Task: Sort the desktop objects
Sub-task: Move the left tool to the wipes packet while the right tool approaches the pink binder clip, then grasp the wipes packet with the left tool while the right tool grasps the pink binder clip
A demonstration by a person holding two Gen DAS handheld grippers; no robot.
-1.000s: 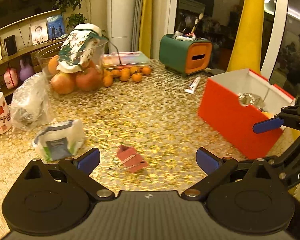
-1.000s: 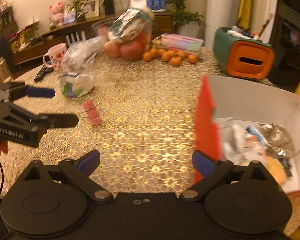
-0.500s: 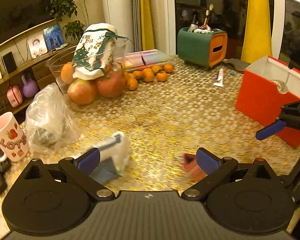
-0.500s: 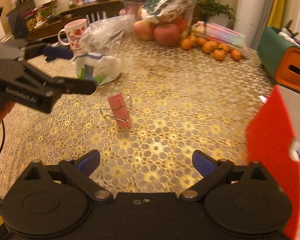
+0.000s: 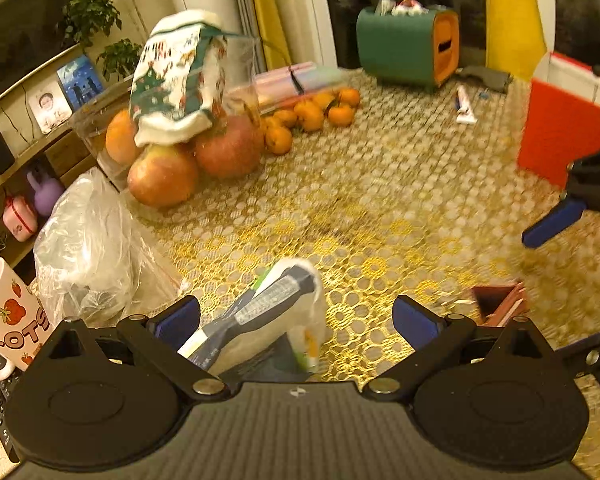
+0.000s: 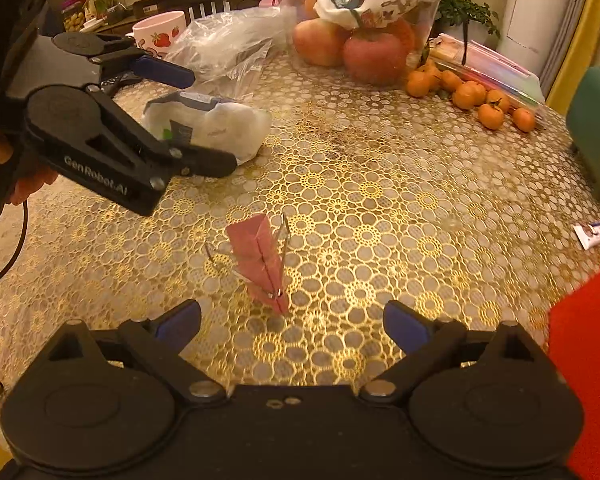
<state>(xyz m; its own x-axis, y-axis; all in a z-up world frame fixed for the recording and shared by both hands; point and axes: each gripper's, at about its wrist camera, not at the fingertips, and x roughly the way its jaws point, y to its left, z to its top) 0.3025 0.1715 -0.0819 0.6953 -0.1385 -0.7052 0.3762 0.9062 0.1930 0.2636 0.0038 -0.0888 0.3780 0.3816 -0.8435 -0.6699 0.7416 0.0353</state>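
My left gripper is open and straddles a white tissue pack with a dark label that lies on the gold-patterned table. The pack also shows in the right wrist view, with the left gripper open around it. My right gripper is open and empty, just short of a pink binder clip with wire handles. The clip shows at the right in the left wrist view. A red box stands at the right.
A clear bowl of apples with a printed cloth, several mandarins, a crumpled plastic bag, a strawberry mug, a small tube and a green-orange holder are on the table.
My left gripper has swung left from the pink clip to the tissue pack, which now lies between its fingers. My right gripper has moved left from the red box toward the clip.
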